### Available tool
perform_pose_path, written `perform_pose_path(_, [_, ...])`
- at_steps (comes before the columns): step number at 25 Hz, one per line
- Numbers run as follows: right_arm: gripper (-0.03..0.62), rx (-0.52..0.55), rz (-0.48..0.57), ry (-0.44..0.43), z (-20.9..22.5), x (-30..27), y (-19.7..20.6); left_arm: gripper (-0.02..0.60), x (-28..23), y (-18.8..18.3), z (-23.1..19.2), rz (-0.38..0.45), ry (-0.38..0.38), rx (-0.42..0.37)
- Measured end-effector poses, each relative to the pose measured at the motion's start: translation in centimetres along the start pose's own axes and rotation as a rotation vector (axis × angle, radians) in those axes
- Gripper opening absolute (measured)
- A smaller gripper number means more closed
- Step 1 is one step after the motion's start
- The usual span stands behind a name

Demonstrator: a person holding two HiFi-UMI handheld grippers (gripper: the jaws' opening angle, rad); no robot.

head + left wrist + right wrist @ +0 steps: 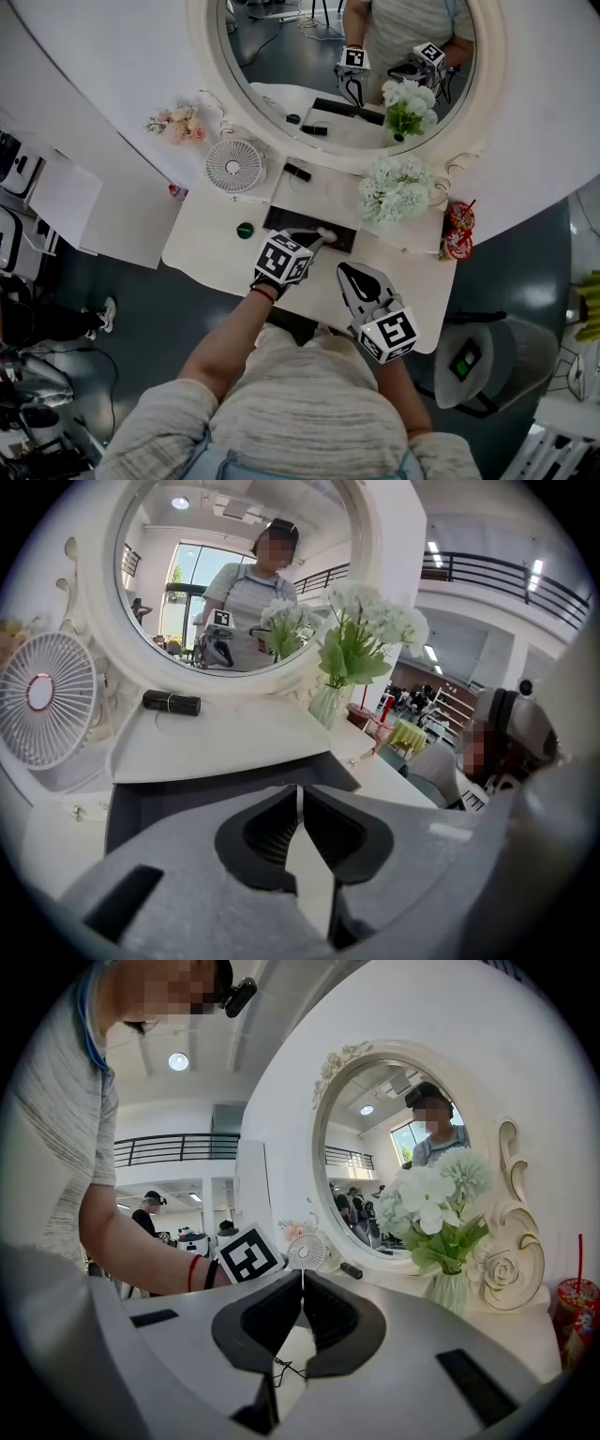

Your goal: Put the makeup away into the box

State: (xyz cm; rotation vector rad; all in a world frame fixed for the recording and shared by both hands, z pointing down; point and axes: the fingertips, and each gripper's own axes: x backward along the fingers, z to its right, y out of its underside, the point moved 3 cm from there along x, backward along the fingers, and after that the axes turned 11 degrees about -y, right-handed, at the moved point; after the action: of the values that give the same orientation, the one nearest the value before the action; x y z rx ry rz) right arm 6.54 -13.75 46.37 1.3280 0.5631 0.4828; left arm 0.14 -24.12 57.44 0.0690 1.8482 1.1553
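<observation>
Left gripper (300, 794) and right gripper (302, 1283) both pinched shut, empty. Small black cylindrical makeup tube (172, 702), upper left, looks light, stiff, roll-prone. I'd grab mid-barrel.

You're at a white vanity (214, 246) with a round mirror (281, 47), flowers (396, 187) and a small fan (234, 166) — a bedroom corner by its look. But it stands in a big open hall: a balcony rail (497, 569) runs overhead and strip lights (433, 553) line the ceiling (other people (150, 1211) stand about) — a staged set.
</observation>
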Motion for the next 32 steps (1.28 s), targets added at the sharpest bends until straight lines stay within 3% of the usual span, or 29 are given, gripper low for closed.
perform_pose_path(15, [0.011,0.001,-0.005,-0.021,-0.3,-0.9,-0.2,0.026,1.8,-0.8,-0.9,0.047,-0.019,-0.012])
perform_pose_path(27, [0.011,-0.005,-0.016,-0.033,-0.3,-1.5,0.3,0.030,3.0,-2.7,-3.1,0.070,-0.070,-0.270])
perform_pose_path(32, [0.011,-0.012,-0.021,-0.025,-0.1,-1.8,0.5,0.078,2.9,-3.6,-4.5,0.057,-0.073,-0.365])
